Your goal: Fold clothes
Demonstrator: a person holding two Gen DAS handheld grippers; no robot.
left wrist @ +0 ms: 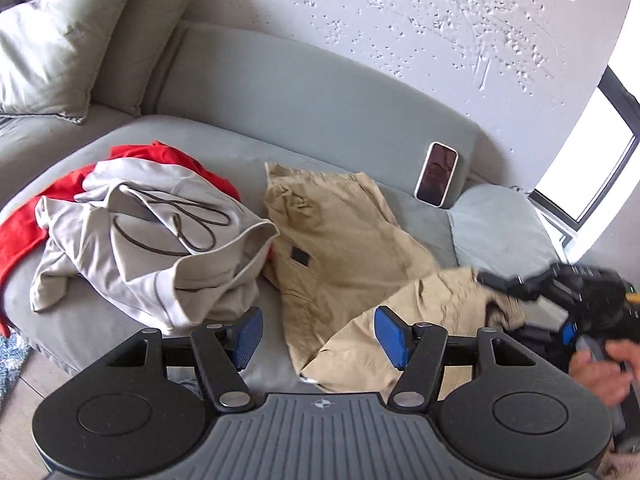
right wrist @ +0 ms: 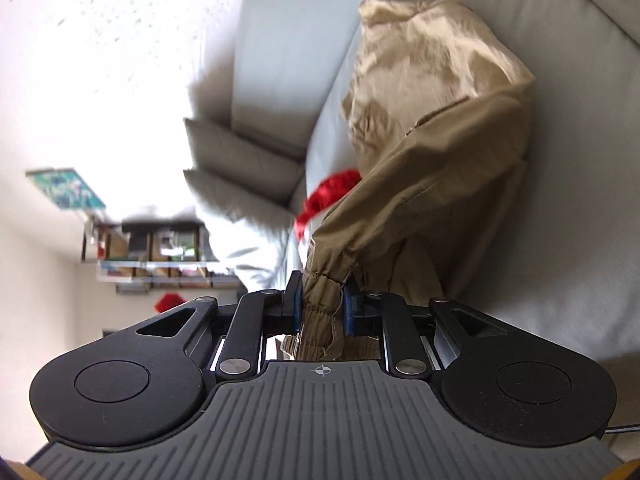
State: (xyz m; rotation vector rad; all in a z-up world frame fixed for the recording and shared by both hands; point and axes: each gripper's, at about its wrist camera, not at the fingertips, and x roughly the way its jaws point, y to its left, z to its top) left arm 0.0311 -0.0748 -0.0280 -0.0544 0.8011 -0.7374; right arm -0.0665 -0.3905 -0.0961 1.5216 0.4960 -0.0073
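Tan trousers [left wrist: 336, 240] lie crumpled on the grey sofa seat [left wrist: 224, 148], one leg trailing toward the right. My left gripper [left wrist: 318, 334] hovers open above their near part, with nothing between its blue pads. In the left wrist view my right gripper [left wrist: 496, 288] comes in from the right, held by a hand [left wrist: 600, 368], at the end of the trouser leg. The right wrist view is rolled sideways: my right gripper [right wrist: 322, 306] is shut on the elastic cuff [right wrist: 320, 308] of the tan trousers [right wrist: 436, 120], which stretch away from it.
A heap of pale grey clothing [left wrist: 152, 248] with a dark drawstring lies on a red garment [left wrist: 24, 232] at the left of the seat. A phone [left wrist: 437, 174] leans against the backrest. Cushions [left wrist: 60, 36] sit at the far left, a pale pillow [left wrist: 500, 224] at the right by a window.
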